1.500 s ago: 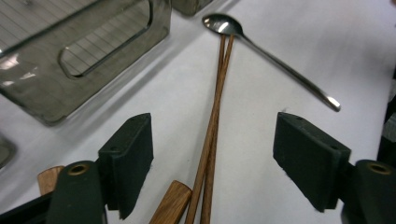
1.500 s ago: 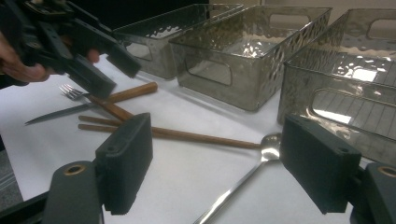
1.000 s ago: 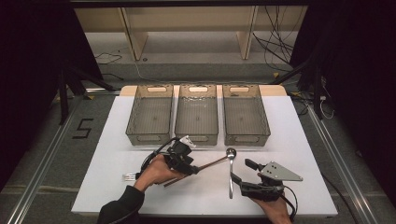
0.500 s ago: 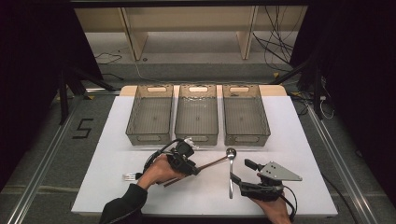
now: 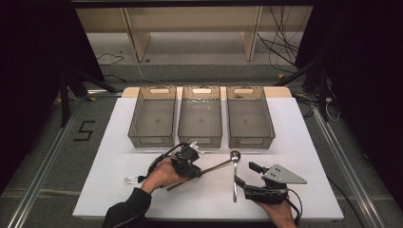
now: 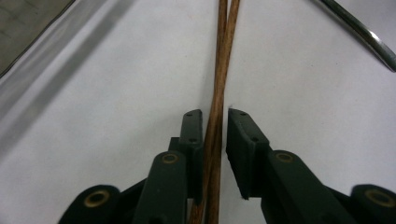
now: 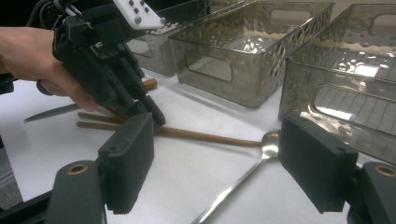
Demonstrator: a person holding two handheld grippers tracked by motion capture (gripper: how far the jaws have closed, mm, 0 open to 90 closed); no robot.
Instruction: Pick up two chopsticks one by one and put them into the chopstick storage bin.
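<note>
left gripper [image 6: 215, 154] is nearly pinched around the crossed chopsticks [image 6: 219, 84] mid-table, so I'd square both sticks between the pads [image 6: 194, 140] before squeezing; right gripper [image 7: 224, 172] hangs wide open.

Brown chopsticks [image 6: 219, 88]; silver spoon [image 5: 235, 175]; white table [image 5: 313, 156].

Background stuff: wooden shelf unit [image 5: 190, 28] behind the worktop [image 5: 304, 142], cables [image 5: 280, 42] on the floor, a "5" marking [image 5: 84, 130].
</note>
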